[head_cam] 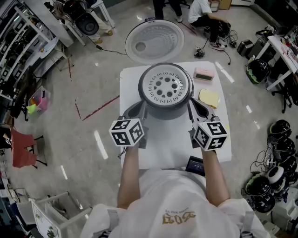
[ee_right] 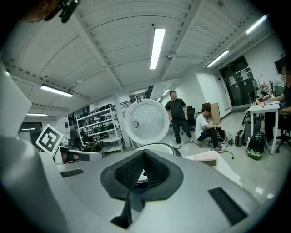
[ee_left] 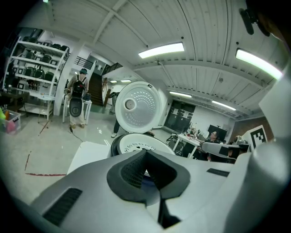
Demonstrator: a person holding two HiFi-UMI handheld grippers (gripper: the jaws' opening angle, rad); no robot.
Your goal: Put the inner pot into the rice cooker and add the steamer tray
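The rice cooker [head_cam: 164, 108] stands at the middle of the white table [head_cam: 132, 80], its round lid [head_cam: 154, 42] swung open behind it. The perforated white steamer tray [head_cam: 165, 87] lies level in its mouth and hides what is below, so I see no inner pot. My left gripper [head_cam: 141, 106] is at the cooker's left rim and my right gripper [head_cam: 190, 104] at its right rim. Both are shut, pads meeting at the tips. In the left gripper view, the tray [ee_left: 135, 146] and lid [ee_left: 138, 107] show just past my left gripper [ee_left: 146, 153]. The right gripper view has the lid [ee_right: 146, 120] beyond my right gripper [ee_right: 144, 153].
A pink box [head_cam: 204, 74] and a yellow pad [head_cam: 209, 97] lie on the table right of the cooker. A dark device [head_cam: 195, 164] sits at the near edge. People [head_cam: 205, 14] are on the floor beyond, with shelves at the left and helmets at the right.
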